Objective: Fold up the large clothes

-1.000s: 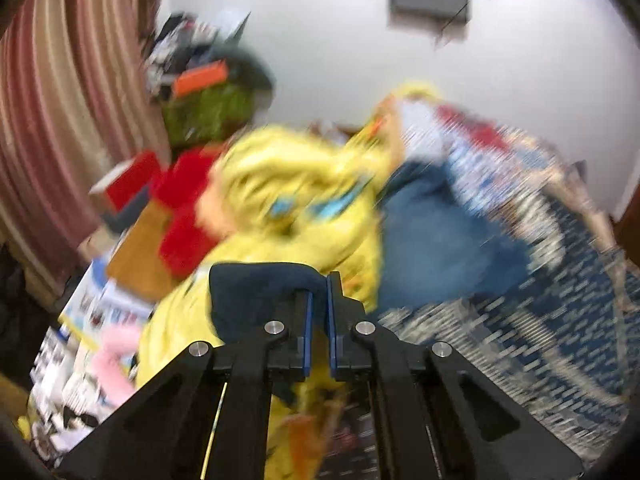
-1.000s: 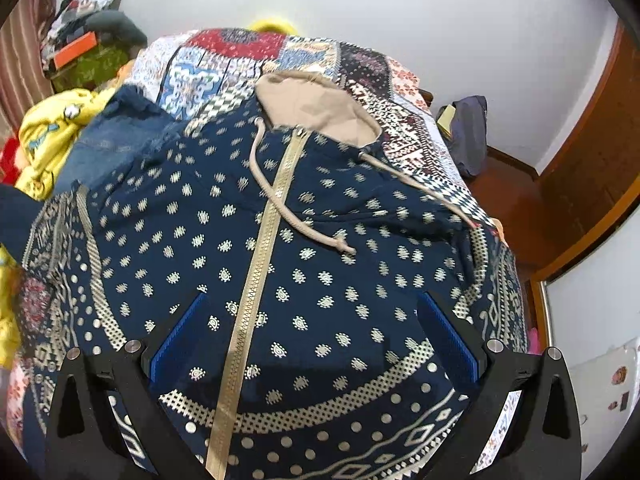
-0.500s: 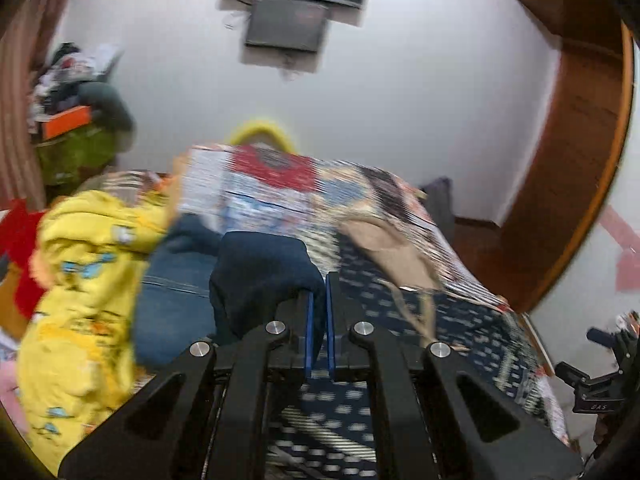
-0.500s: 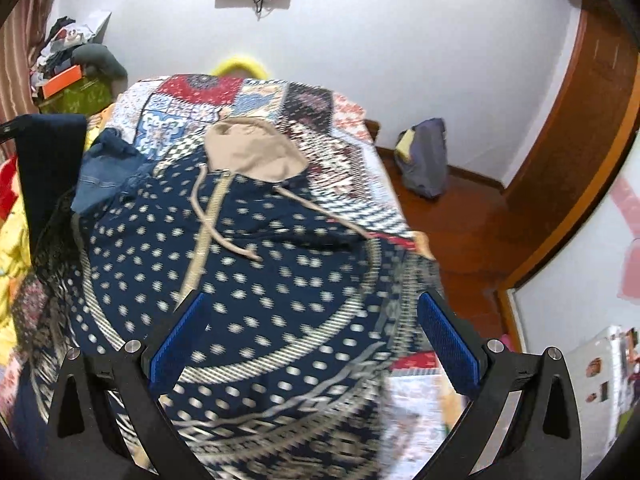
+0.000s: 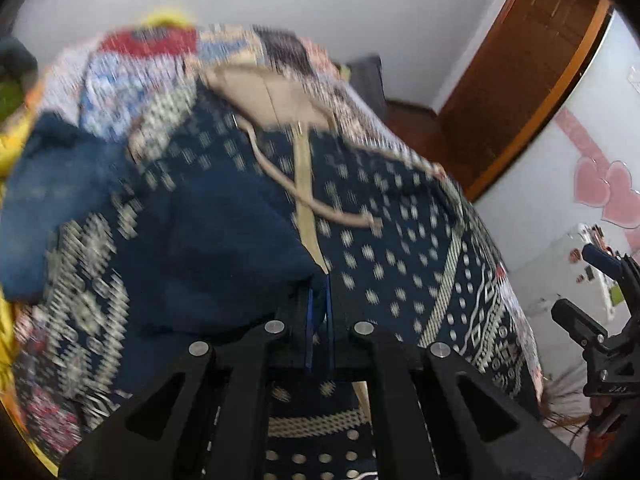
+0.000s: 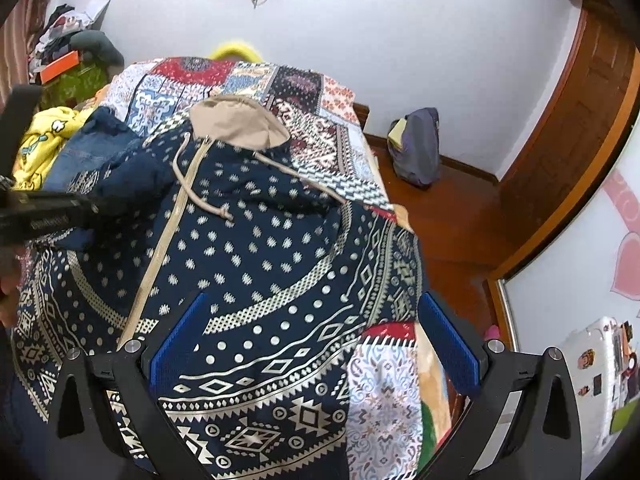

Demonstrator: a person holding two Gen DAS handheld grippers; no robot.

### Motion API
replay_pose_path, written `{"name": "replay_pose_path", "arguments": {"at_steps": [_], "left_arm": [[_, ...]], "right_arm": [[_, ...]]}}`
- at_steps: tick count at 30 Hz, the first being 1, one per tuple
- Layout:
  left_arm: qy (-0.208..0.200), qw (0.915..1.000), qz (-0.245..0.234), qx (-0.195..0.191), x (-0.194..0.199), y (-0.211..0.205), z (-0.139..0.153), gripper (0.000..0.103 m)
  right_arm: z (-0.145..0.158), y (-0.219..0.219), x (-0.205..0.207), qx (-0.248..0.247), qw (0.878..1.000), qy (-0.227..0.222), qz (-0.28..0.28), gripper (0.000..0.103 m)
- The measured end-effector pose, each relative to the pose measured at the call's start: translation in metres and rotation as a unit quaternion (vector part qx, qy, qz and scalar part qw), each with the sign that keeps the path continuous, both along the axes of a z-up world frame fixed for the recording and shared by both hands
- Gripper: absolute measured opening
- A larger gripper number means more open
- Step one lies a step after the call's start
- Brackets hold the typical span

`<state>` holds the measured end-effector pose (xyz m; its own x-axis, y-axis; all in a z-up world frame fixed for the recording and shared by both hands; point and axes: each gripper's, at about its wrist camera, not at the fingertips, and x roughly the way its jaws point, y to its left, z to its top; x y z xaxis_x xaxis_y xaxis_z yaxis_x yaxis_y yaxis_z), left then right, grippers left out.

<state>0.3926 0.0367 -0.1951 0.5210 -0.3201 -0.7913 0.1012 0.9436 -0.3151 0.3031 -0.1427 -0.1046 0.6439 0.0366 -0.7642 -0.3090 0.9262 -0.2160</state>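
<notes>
A navy patterned zip hoodie (image 6: 256,256) with a beige hood (image 6: 236,120) lies front-up on the patchwork bedspread (image 6: 304,92). It also fills the left wrist view (image 5: 392,248). My left gripper (image 5: 318,304) is shut on the hoodie's plain navy sleeve (image 5: 224,248), which it holds folded over the hoodie's left half near the zip (image 5: 304,184). The left gripper's body shows in the right wrist view (image 6: 44,212) at the left edge. My right gripper (image 6: 316,344) is open and empty above the hoodie's lower right hem.
Blue jeans (image 6: 88,148) and a yellow garment (image 6: 44,140) lie left of the hoodie. A cluttered pile (image 6: 68,52) stands at the back left. A grey bag (image 6: 416,148) sits on the wooden floor right of the bed, by a wooden door (image 6: 580,128).
My left gripper has swung from the bed's left side over onto the hoodie, carrying the navy sleeve across. My right gripper has pulled back toward the hem and stayed open.
</notes>
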Motion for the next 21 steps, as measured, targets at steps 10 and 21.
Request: {"name": "replay_pose_path", "arguments": {"at_steps": [10,21], "left_arm": [[0.032,0.9993,0.0,0.022,-0.018,0.024,0.001,0.033],[-0.029,0.9887,0.081,0.123,-0.057,0.126,0.041,0.05]], "right_arm": [[-0.011,0.03,0.003,0.013,0.999,0.016,0.03,0.103],[-0.019,0.113,0.015,0.028,0.994,0.036,0.097,0.103]]}}
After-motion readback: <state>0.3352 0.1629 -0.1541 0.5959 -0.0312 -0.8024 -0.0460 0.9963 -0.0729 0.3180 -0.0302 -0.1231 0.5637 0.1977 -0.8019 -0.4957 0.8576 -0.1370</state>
